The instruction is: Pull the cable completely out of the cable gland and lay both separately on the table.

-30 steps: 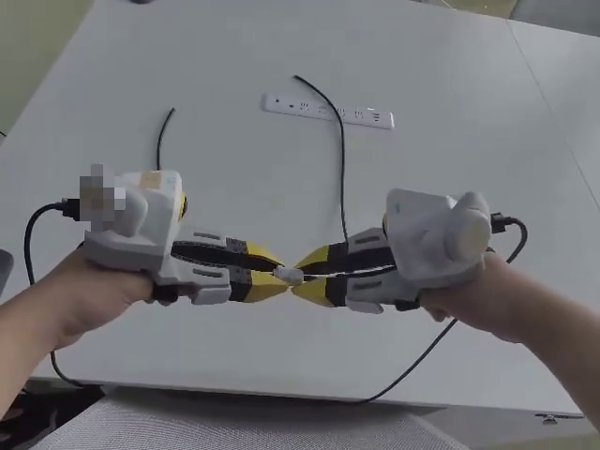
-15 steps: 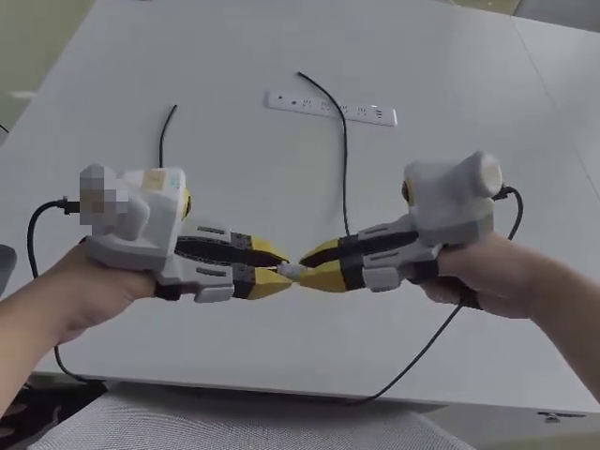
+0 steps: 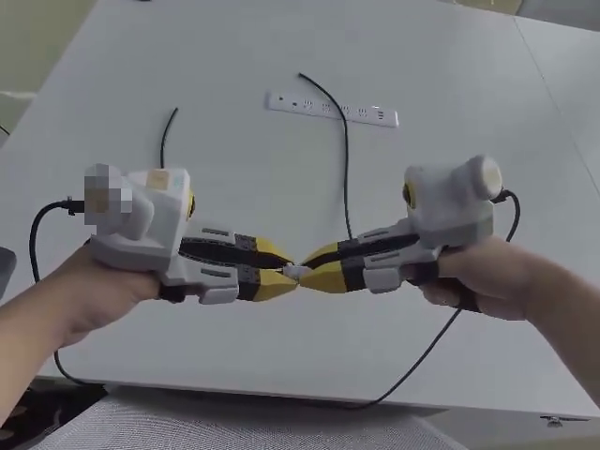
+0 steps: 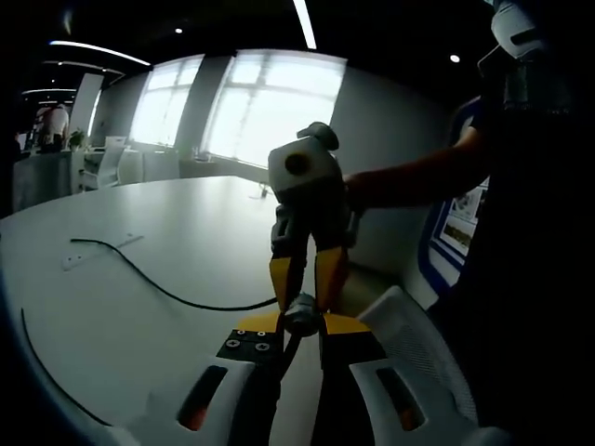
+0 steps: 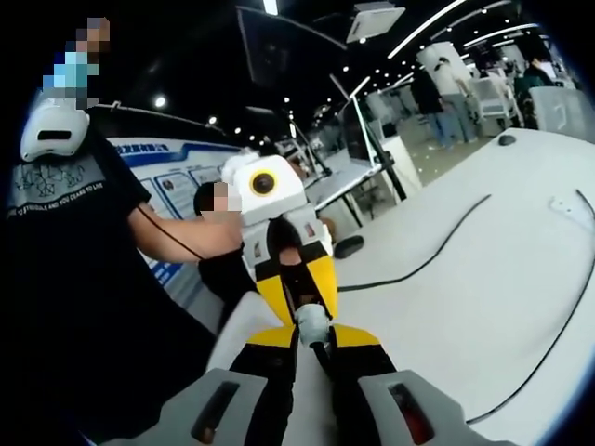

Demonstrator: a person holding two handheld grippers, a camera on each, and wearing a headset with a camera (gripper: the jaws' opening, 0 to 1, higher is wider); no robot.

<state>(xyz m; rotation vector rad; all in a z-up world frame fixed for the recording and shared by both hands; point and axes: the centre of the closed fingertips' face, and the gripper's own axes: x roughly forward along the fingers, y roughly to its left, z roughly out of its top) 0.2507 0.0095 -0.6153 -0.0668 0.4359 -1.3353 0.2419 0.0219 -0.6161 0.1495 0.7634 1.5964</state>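
Seen from above, the left gripper (image 3: 288, 276) and right gripper (image 3: 306, 266) meet tip to tip. The right gripper view adds that the left clamps the cable gland (image 5: 313, 323) and the right pinches the cable (image 5: 322, 356).

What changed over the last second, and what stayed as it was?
The right gripper rolled in the hand, its body rising, then held. The left gripper stays shut on the cable gland, the right on the cable, tip to tip above the table. The power strip has not moved.
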